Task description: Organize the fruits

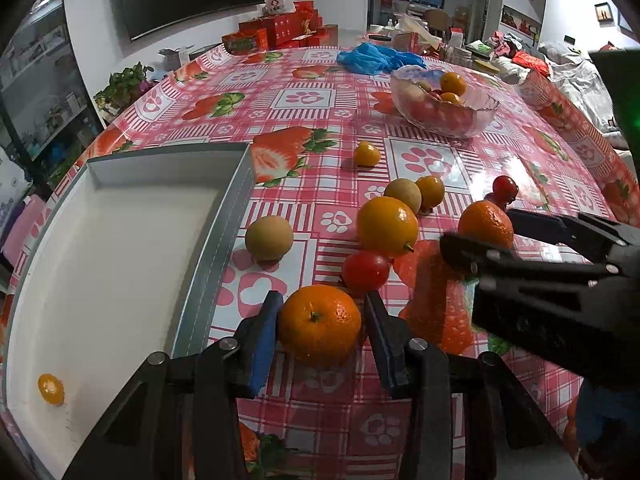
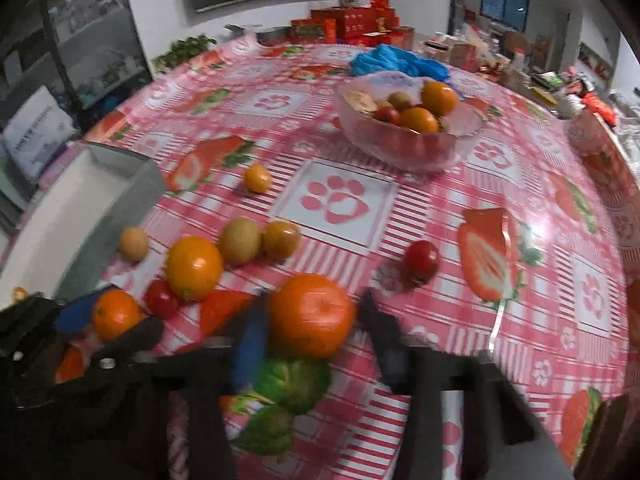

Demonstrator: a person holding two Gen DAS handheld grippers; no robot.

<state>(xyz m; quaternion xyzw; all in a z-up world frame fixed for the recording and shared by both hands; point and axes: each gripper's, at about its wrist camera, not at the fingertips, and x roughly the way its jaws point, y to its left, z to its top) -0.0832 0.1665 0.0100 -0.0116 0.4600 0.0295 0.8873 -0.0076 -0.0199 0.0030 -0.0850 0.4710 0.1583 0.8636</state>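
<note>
My left gripper [image 1: 320, 320] is open around a mandarin [image 1: 319, 323] on the tablecloth; the blue pads stand close on both sides of it. My right gripper [image 2: 310, 320] is open around a second mandarin [image 2: 310, 314], which also shows in the left wrist view [image 1: 486, 224]. Loose fruit lies between them: a large orange [image 1: 387, 226], a cherry tomato [image 1: 366, 272], a brown longan [image 1: 269, 237] and kumquats [image 1: 430, 191]. A white box [image 1: 104, 264] at the left holds one kumquat [image 1: 51, 389].
A glass bowl [image 1: 478, 122] with several fruits stands farther back. A blue plastic bag [image 1: 374, 58] lies behind it. Another tomato [image 1: 505, 187] sits to the right. Red gift boxes [image 1: 280, 32] and clutter line the far table edge.
</note>
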